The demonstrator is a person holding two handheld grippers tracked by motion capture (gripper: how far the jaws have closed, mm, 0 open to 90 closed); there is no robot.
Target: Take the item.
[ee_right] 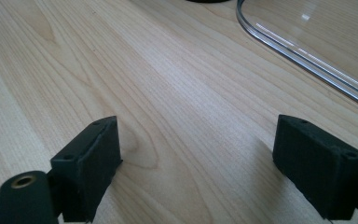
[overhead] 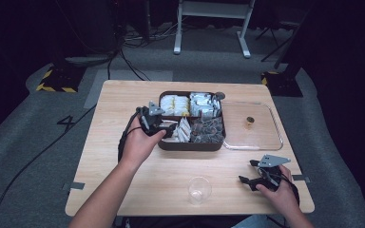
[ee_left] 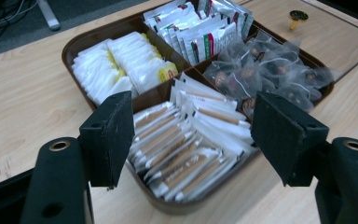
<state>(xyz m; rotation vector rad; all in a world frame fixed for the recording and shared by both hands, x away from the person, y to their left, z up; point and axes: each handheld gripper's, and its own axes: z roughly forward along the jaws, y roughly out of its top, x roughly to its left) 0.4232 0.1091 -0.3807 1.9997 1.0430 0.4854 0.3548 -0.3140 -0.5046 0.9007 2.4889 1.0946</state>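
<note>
Four compartments in the brown tray (overhead: 166, 142) on the wooden table (overhead: 123, 190): the left gripper (ee_left: 191, 135) hangs w/ jaws wide apart over the near-left one, packed w/ white sachet sticks (ee_left: 186, 149). Right gripper (ee_right: 205, 168) sits low over bare tabletop, jaws apart, nothing between (clear lid (ee_right: 317, 46) just ahead). Clear plastic cup (overhead: 199, 190) stands near the table's front edge, between the two hands.

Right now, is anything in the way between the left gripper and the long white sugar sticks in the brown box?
Nothing visible is. The left hand-held gripper hangs open right over the stick packets in the box's near compartment; its lid lies off to the side.
</note>
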